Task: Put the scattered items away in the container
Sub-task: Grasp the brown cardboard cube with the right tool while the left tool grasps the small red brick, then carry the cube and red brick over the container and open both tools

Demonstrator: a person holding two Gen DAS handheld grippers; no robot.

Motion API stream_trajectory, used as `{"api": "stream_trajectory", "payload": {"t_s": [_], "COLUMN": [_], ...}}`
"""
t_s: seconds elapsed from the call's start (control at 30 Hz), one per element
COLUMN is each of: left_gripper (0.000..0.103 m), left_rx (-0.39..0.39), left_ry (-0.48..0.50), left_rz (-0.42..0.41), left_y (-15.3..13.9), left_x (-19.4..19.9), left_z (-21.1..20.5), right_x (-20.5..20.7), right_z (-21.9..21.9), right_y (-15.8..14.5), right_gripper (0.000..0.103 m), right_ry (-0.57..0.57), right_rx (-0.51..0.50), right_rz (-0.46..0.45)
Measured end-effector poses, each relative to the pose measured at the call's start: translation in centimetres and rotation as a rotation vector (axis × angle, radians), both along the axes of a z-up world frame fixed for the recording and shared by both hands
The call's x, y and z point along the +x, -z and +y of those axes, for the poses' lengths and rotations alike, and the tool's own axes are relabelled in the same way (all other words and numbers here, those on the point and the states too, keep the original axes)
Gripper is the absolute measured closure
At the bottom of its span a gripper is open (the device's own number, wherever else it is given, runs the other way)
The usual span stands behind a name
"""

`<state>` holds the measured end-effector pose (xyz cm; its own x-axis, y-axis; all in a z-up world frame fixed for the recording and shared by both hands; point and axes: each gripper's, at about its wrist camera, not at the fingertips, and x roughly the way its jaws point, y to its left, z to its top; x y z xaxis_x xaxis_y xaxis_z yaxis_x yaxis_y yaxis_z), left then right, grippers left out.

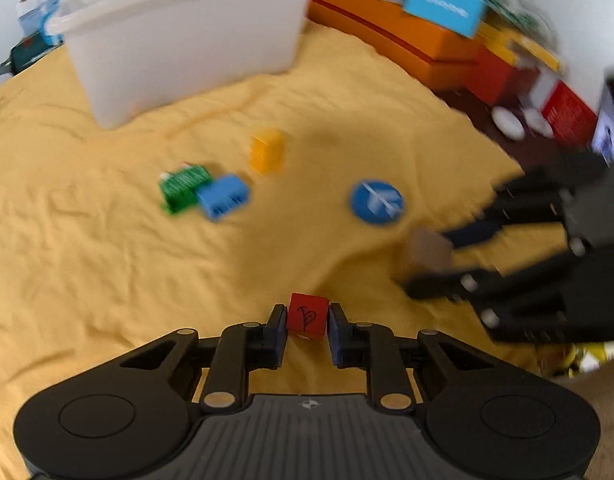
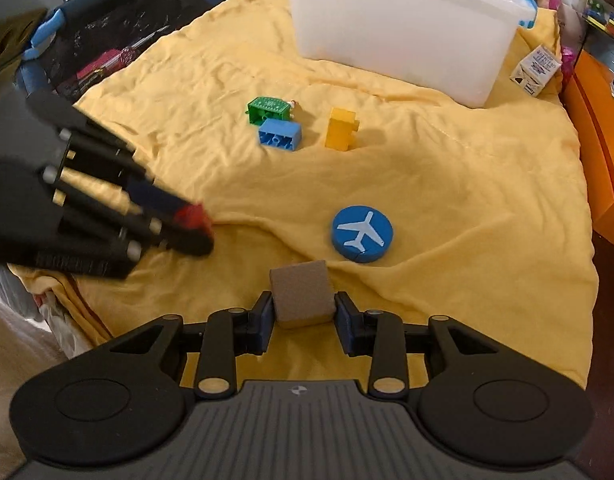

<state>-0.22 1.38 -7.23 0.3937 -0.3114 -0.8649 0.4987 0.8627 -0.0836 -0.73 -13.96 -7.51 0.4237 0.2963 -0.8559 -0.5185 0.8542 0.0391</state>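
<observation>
Left wrist view shows the left gripper (image 1: 307,322) with its fingers clamped on a red cube (image 1: 308,317) above the yellow cloth (image 1: 87,240), while the right gripper (image 2: 303,312) has its fingers clamped on a brown cube (image 2: 301,291). Still on the cloth lie a blue airplane disc (image 2: 362,234), a yellow block (image 2: 340,128), and a blue brick (image 2: 279,134) touching a green brick (image 2: 267,109). Beyond them at the far side stands the white container (image 2: 399,28).

white bin (image 1: 187,40) top cropped, shelf boxes (image 1: 443,4) blurred, carton (image 2: 535,65) print illegible
</observation>
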Motion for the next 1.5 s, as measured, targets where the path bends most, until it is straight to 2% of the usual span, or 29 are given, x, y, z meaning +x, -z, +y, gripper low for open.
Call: {"api": "stream_trajectory", "payload": {"t_s": [0.07, 0.27, 0.3, 0.33, 0.47, 0.57, 0.7, 0.93, 1.13, 1.27, 1.37, 1.5], "left_gripper": [0.077, 0.076, 0.076, 0.076, 0.079, 0.079, 0.079, 0.079, 0.079, 0.079, 0.079, 0.079], "left_rx": [0.012, -0.003, -0.006, -0.008, 0.027, 0.012, 0.010, -0.039, -0.058, -0.101, -0.093, -0.085], "left_ry": [0.005, -0.027, -0.030, -0.032, -0.016, -0.009, -0.036, -0.089, -0.119, -0.158, -0.198, -0.228], "left_rz": [-0.024, -0.031, -0.032, -0.034, -0.047, -0.071, -0.124, -0.217, -0.335, -0.401, -0.464, -0.498], "left_y": [0.2, 0.1, 0.1, 0.2, -0.2, -1.5, -3.4, -7.5, -11.9, -15.0, -16.6, -17.1], "left_x": [-0.6, -1.0, -0.9, -0.9, -1.1, -1.2, -0.7, 0.7, 4.0, 7.4, 10.4, 15.0], "left_z": [-0.1, 0.1, 0.1, 0.1, -0.3, -0.2, 0.1, 0.9, 2.0, 2.7, 2.8, 2.5], "right_x": [0.0, -0.1, -0.1, 0.0, 0.1, 0.0, 0.2, 1.6, 4.5, 8.4, 11.6, 16.1], "right_z": [0.2, -0.1, -0.2, -0.3, -0.3, -0.1, -0.2, -0.2, 0.1, -0.1, -0.4, -0.2], "right_y": [0.2, 0.4, 0.4, 0.3, -0.1, -1.1, -2.9, -6.2, -9.5, -13.0, -15.3, -15.5], "right_gripper": [0.061, 0.061, 0.062, 0.068, 0.069, 0.069, 0.069, 0.069, 0.069, 0.069, 0.069, 0.069], "right_ry": [-0.003, 0.004, 0.008, 0.013, 0.024, 0.025, 0.044, 0.056, 0.035, 0.052, 0.095, 0.135], "right_rx": [-0.005, 0.012, 0.018, 0.021, 0.007, -0.011, -0.021, -0.014, -0.040, -0.055, -0.018, 0.043], "right_rz": [-0.002, -0.009, -0.002, 0.002, 0.013, -0.002, -0.033, -0.101, -0.222, -0.380, -0.466, -0.449]}}
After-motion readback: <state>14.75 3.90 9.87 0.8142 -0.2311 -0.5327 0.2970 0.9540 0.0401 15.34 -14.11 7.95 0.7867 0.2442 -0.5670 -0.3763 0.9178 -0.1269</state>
